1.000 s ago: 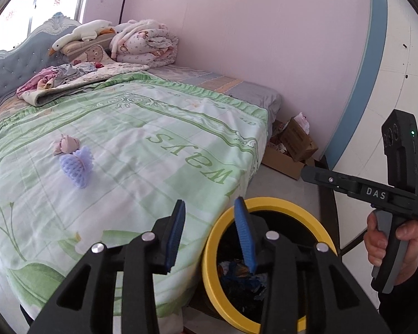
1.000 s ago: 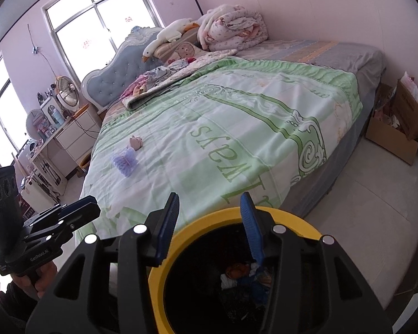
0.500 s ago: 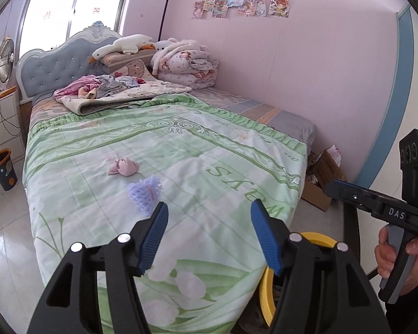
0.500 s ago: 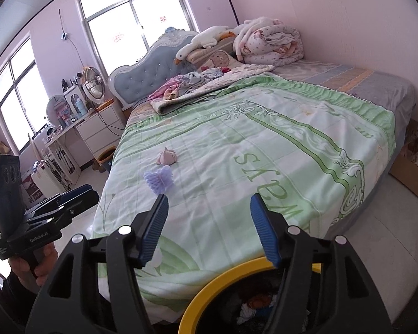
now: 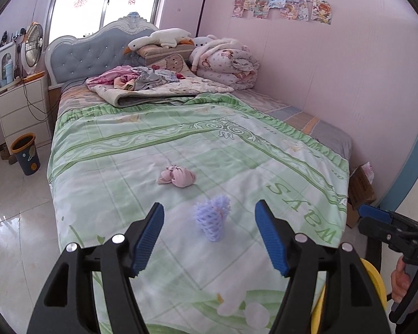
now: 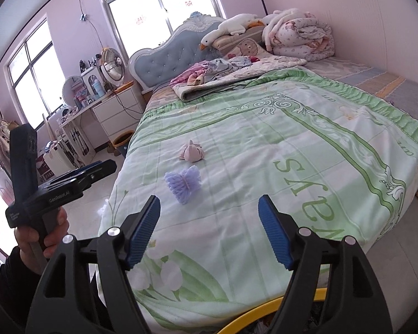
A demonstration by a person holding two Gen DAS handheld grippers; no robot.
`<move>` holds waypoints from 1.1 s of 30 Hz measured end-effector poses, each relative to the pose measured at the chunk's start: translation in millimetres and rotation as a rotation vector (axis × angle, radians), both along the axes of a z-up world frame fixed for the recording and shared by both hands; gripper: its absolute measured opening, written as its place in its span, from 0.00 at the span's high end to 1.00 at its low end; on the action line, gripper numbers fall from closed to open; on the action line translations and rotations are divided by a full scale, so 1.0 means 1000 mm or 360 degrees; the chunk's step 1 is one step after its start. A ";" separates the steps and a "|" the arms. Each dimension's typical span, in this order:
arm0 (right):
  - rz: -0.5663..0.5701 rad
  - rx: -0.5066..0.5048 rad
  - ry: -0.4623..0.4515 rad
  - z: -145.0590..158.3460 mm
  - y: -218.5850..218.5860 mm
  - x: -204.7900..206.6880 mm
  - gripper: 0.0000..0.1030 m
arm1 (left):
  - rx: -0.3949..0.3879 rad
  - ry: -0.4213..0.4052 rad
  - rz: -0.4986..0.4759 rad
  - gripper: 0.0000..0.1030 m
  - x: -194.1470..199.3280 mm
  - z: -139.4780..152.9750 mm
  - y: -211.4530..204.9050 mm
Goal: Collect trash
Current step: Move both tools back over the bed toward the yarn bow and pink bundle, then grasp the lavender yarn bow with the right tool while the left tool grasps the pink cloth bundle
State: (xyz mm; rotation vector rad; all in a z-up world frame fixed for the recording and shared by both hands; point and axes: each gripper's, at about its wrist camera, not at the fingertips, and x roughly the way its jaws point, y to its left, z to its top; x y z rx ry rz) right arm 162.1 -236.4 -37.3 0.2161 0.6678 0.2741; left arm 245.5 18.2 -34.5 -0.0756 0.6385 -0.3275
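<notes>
A purple foam fruit net (image 5: 213, 220) (image 6: 183, 183) lies on the green bedspread (image 5: 153, 150) (image 6: 264, 150), with a crumpled pink wad (image 5: 177, 176) (image 6: 192, 152) just beyond it. My left gripper (image 5: 210, 235) hovers short of the net, its jaws opening with nothing between them. My right gripper (image 6: 209, 229) points at the bed to the right of the net, its jaws also opening and empty. The yellow-rimmed trash bin (image 5: 372, 278) (image 6: 264, 314) stands at the foot of the bed, mostly hidden behind the grippers. Each gripper shows in the other's view, held by a hand.
Folded quilts, clothes, pillows and a plush goose (image 5: 158, 39) pile up at the headboard. A small blue bin (image 5: 25, 153) and white drawers (image 5: 22, 108) stand on the left floor. A cardboard box (image 5: 361, 188) sits by the right wall.
Both grippers have swung up from over the yellow bin toward the bed and opened wider. The foam net and pink wad now lie closer and more central in both views.
</notes>
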 end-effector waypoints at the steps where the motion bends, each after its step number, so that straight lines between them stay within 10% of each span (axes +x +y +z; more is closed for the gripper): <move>1: 0.0013 -0.0007 0.0008 -0.003 0.004 0.006 0.32 | 0.0001 0.0009 0.0016 0.38 0.007 -0.002 0.003; 33: 0.0269 -0.0198 0.0340 -0.097 0.115 0.162 0.31 | 0.0123 0.0309 -0.0026 0.37 0.192 -0.090 -0.003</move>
